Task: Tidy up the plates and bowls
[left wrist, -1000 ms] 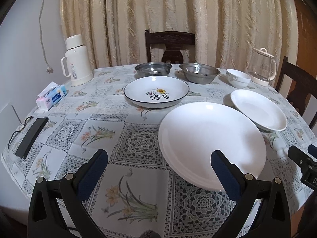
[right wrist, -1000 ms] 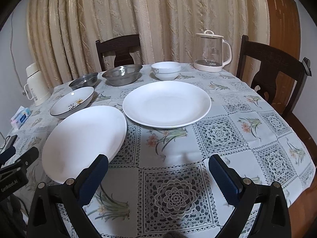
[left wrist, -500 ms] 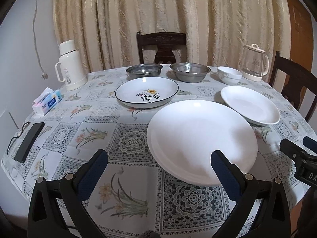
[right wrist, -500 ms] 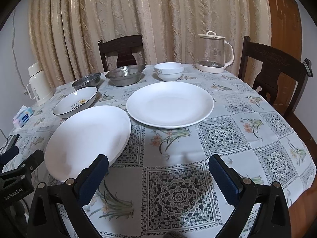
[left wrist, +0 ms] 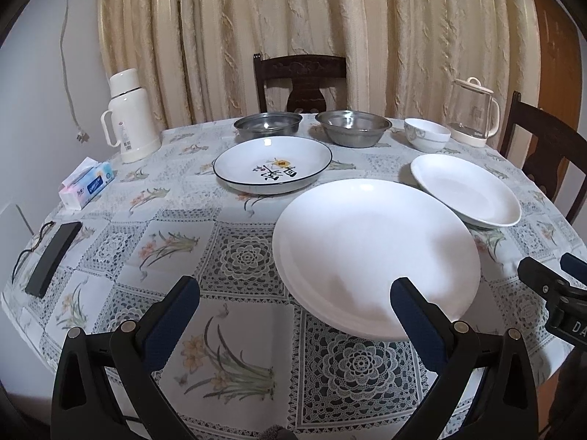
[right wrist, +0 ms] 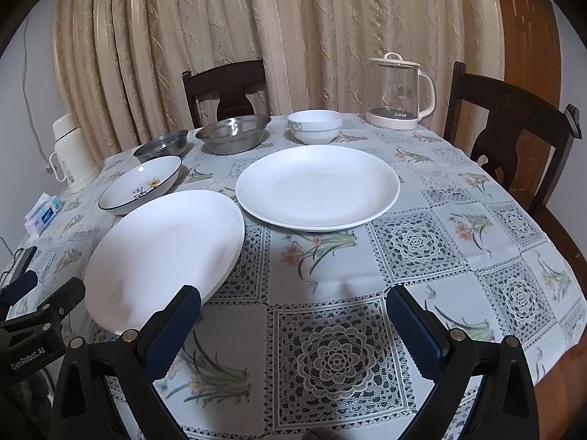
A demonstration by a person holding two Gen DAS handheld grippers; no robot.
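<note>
The left gripper [left wrist: 293, 293] and right gripper [right wrist: 293, 304] hovered above the near table edge, jaws spread wide, holding nothing. The large white plate [left wrist: 374, 253] lay flat just beside the smaller white plate [left wrist: 466, 190]; bowls stood behind them.

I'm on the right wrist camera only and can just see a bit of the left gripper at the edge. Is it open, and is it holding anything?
Observer: The left gripper is open and holds nothing. It is at the near rim of the large white plate.
Operator: What is the dark thing at the table's far left edge? It's cut off for me.
Observer: It is a flat black device lying on the tablecloth, with a thin cord looped at its far end.
</note>
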